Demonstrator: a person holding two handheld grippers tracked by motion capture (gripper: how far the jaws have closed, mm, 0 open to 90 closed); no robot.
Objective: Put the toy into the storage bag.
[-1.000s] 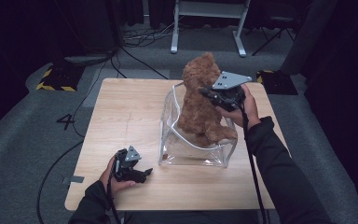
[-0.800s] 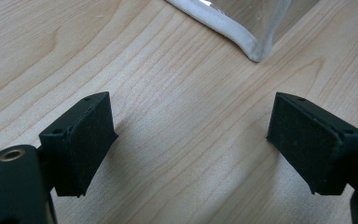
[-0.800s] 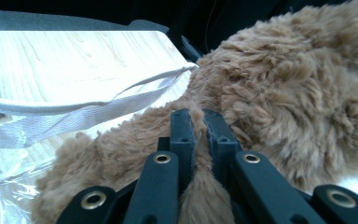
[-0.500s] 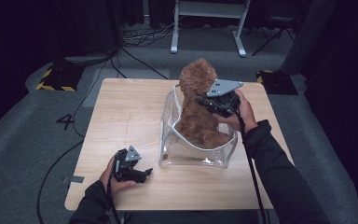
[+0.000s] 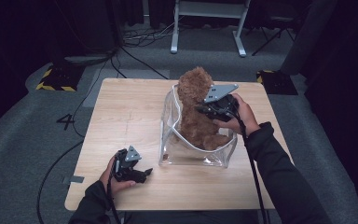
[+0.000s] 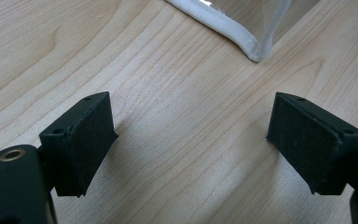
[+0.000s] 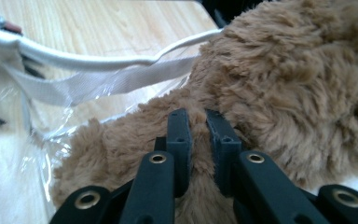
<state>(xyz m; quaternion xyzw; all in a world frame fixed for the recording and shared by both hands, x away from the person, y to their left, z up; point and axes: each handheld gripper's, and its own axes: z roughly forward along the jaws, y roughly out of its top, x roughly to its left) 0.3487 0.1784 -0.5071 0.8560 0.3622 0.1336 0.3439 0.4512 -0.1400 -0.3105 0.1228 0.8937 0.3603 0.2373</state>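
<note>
The right tool [image 5: 204,110] pinches a fold of fur on the brown plush toy [image 5: 196,112], now sunk deeper into the clear plastic bag [image 5: 193,151] than a second ago (its head still pokes above the white rim). On the wooden surface [image 5: 126,112], near the front edge, the left tool [image 5: 145,173] rests in the same spot, jaws wide apart and holding nothing.

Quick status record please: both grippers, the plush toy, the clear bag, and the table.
left gripper: open, jaws wide apart, low over the table, holding nothing
right gripper: shut on plush toy fur
plush toy: brown, upright, lower part inside the clear bag, head above its rim
clear bag: open-topped, white-edged, standing on the table
table: light wood
</note>
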